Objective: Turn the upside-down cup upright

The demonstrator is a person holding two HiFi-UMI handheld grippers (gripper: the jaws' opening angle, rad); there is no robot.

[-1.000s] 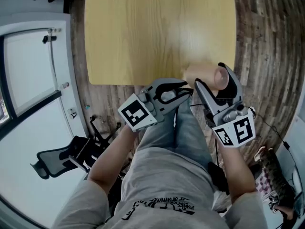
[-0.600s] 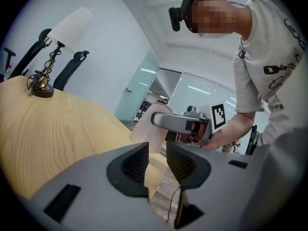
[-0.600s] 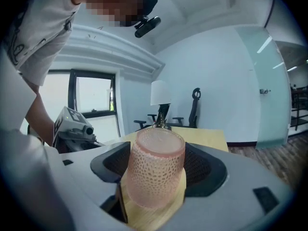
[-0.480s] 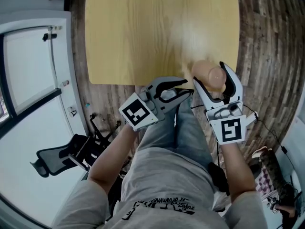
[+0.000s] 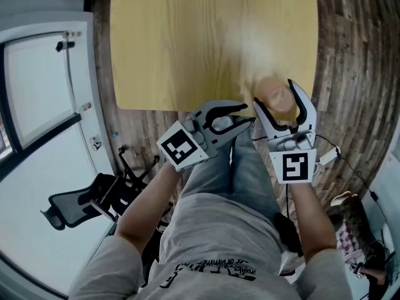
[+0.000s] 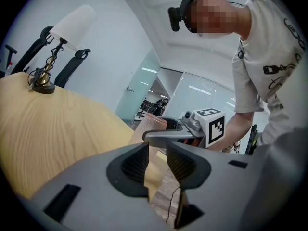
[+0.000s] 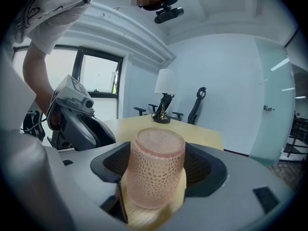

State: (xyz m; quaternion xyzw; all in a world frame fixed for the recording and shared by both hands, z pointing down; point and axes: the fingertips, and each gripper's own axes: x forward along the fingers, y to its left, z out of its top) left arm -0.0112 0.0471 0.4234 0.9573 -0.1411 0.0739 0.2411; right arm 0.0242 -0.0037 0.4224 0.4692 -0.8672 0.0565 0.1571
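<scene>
A pale wooden tabletop (image 5: 187, 36) with fine grain fills the upper head view. At its far end stands a table lamp with a white shade (image 6: 72, 25). A dark wood-plank floor (image 5: 356, 49) lies around the tabletop, and a black office chair (image 5: 72, 208) stands near a white-framed panel (image 5: 37, 99) on the left. White walls and a pale glass partition (image 7: 276, 105) close the room. The pink, pebble-textured translucent cup (image 7: 155, 170) stands on end at the tabletop's near edge, clamped between the pads of the right tool (image 5: 276, 97). I cannot tell whether its upper end is open. The left tool (image 6: 158, 163) hangs just off that edge beside it, jaws apart with nothing between them.
</scene>
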